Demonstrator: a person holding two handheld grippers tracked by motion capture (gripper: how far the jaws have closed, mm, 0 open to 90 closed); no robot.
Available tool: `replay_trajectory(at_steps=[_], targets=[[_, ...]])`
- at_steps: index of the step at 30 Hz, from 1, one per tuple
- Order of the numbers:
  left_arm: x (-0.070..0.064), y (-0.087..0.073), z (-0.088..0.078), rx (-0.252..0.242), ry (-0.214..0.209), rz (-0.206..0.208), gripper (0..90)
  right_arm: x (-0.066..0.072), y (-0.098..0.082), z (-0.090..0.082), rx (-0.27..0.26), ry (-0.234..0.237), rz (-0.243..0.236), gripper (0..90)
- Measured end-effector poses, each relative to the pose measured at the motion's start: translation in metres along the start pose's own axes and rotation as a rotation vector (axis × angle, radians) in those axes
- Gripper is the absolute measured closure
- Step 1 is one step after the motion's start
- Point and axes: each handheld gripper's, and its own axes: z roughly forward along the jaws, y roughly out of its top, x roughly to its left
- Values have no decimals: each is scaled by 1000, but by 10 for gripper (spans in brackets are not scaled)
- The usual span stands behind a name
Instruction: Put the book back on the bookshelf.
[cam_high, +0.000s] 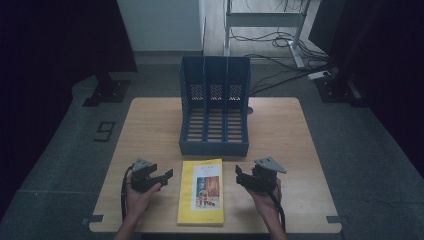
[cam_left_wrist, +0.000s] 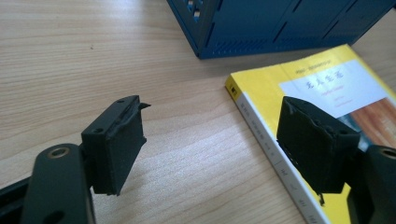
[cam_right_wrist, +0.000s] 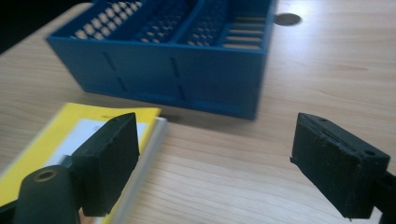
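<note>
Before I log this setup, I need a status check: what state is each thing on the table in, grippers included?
Yellow book: closed, lying flat, cover up, in front of the file rack, held by neither gripper.
Blue file rack: upright on the table, all three slots empty.
Left gripper: jaws open, nothing between them, beside the book's spine.
Right gripper: jaws open, nothing between them, beside the book's other edge.

Between my two grippers lies the flat yellow paperback book (cam_high: 201, 191): bright yellow cover, a white panel with dark lettering, an orange-brown picture below it, white page edges showing beside my right gripper's jaw. Beyond the book, ahead of both grippers, the dark blue plastic three-slot file rack (cam_high: 214, 107), its walls patterned with slots and a perforated grid. Beneath everything, the pale wooden table top (cam_high: 280, 135), fine straight grain. Jaws on my left gripper (cam_high: 166, 175) and right gripper (cam_high: 239, 174): matt black.
</note>
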Motion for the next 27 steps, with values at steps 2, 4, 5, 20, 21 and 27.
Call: replay_trajectory(at_steps=[2,4,5,20,21,27], targets=[[0,0,-1,-2,-3,-6,224,4,1,0,-4,10,0,145],[0,1,-1,-2,-24,-28,217,14,0,3,5,59,-11,132],[0,0,-1,-13,-46,-45,208,17,-1,4,7,76,-9,132],[-29,1,-1,17,-25,63,199,16,-12,8,23,147,33,143],[-31,0,0,18,-33,50,207,17,-13,7,25,150,27,145],[-35,-4,4,21,-57,53,222,25,-20,11,45,166,12,154]])
